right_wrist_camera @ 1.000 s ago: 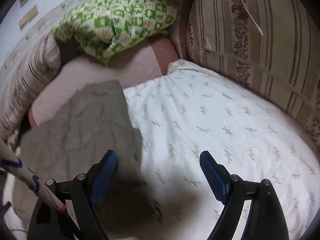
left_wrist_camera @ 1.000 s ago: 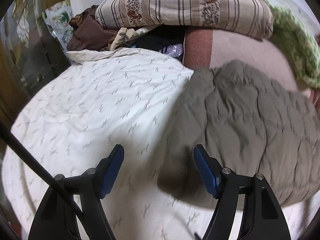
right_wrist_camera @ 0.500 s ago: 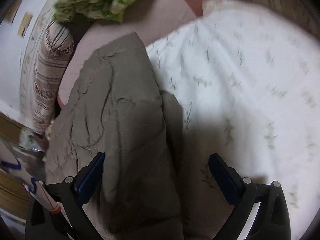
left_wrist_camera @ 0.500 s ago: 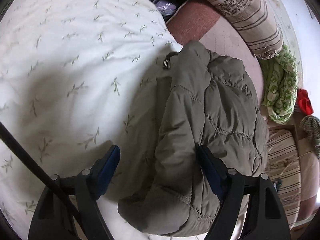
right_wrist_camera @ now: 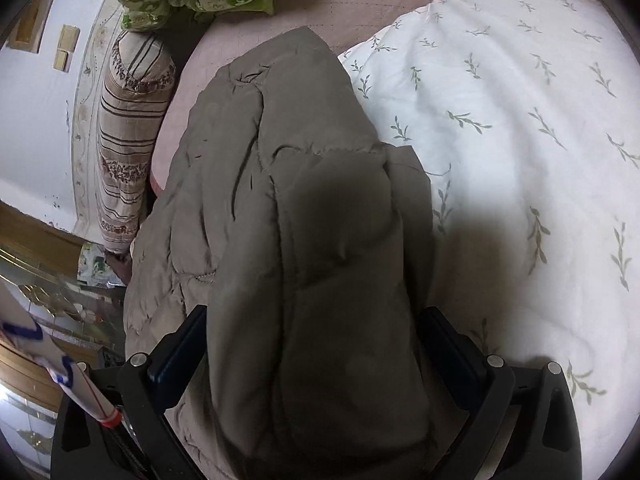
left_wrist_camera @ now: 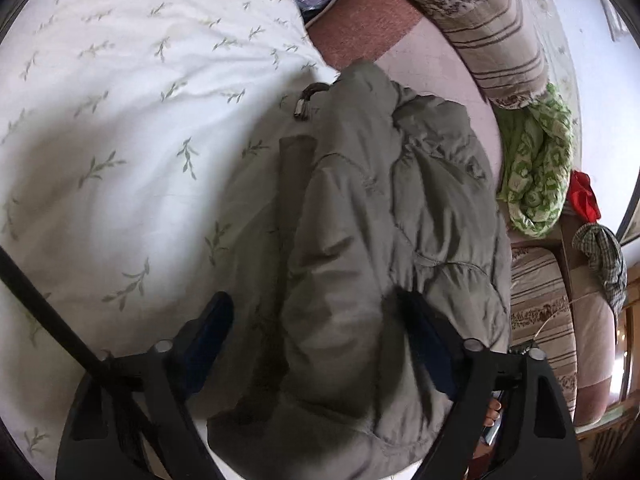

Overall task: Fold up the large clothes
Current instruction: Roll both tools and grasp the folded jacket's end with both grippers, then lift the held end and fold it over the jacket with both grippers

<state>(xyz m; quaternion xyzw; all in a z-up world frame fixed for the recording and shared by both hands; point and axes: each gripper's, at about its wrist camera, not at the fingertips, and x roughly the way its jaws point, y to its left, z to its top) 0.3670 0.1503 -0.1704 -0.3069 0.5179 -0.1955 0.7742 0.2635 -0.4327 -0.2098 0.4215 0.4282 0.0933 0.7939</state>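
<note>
On a bed, a grey padded jacket (left_wrist_camera: 384, 264) lies beside a white quilt (left_wrist_camera: 132, 128) as the left gripper (left_wrist_camera: 320, 344), jaws opening, and wide-spread right gripper (right_wrist_camera: 312, 356) straddle its near folds unclamped; each should bite deep before lifting.

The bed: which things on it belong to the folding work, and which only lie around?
For the job:
- olive-grey quilted padded jacket
- left gripper, jaws opening
- right gripper, jaws wide

Lying about:
- white leaf-print duvet
- striped beige bolster
- green-and-white patterned cloth
- red cloth
</note>
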